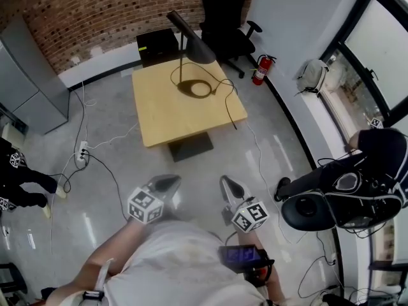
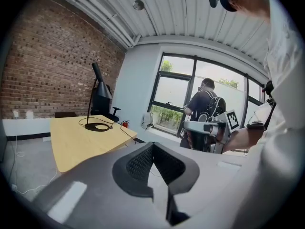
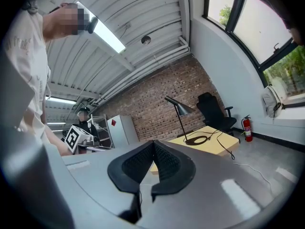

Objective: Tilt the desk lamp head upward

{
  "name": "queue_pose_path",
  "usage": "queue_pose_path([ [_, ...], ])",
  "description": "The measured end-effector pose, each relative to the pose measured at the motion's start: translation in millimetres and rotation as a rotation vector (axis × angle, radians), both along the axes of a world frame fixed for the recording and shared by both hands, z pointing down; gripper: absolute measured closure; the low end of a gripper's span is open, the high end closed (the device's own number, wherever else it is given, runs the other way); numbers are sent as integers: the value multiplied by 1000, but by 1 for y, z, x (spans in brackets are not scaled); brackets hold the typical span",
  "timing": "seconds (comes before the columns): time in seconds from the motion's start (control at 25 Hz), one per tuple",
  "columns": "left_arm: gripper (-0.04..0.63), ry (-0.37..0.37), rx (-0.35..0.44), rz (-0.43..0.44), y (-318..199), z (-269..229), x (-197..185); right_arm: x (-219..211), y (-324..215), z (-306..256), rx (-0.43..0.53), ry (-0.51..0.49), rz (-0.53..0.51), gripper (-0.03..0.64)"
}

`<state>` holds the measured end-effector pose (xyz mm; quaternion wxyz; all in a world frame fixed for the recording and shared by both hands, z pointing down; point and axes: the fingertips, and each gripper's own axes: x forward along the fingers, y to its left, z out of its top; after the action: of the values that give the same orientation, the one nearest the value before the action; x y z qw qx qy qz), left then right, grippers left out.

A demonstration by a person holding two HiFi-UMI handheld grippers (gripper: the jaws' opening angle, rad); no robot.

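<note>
Brick wall (image 1: 95,11) far ahead | left claw (image 1: 164,185), right claw (image 1: 231,187) pinched shut, empty | counter (image 1: 159,110) well ahead | risk: shut jaws could shove lamp head (image 1: 193,42), toppling it

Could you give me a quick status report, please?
Left gripper, right gripper shut, empty, short of table. Desk lamp on it, untouched. Floor cables between.

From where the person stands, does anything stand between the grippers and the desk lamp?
Nothing visible does. Open floor lies between the left gripper, the right gripper and the table; the desk lamp stands at the table's far side, so both must reach across the tabletop.
</note>
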<state>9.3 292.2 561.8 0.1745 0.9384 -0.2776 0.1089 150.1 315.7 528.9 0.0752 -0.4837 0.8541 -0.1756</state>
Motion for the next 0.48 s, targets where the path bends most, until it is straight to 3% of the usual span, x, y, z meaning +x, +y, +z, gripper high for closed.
queue_pose_path([
  [0.48,594,-5,-1,22,-28,-3,5,11,-20,10,-42,0,27,603],
])
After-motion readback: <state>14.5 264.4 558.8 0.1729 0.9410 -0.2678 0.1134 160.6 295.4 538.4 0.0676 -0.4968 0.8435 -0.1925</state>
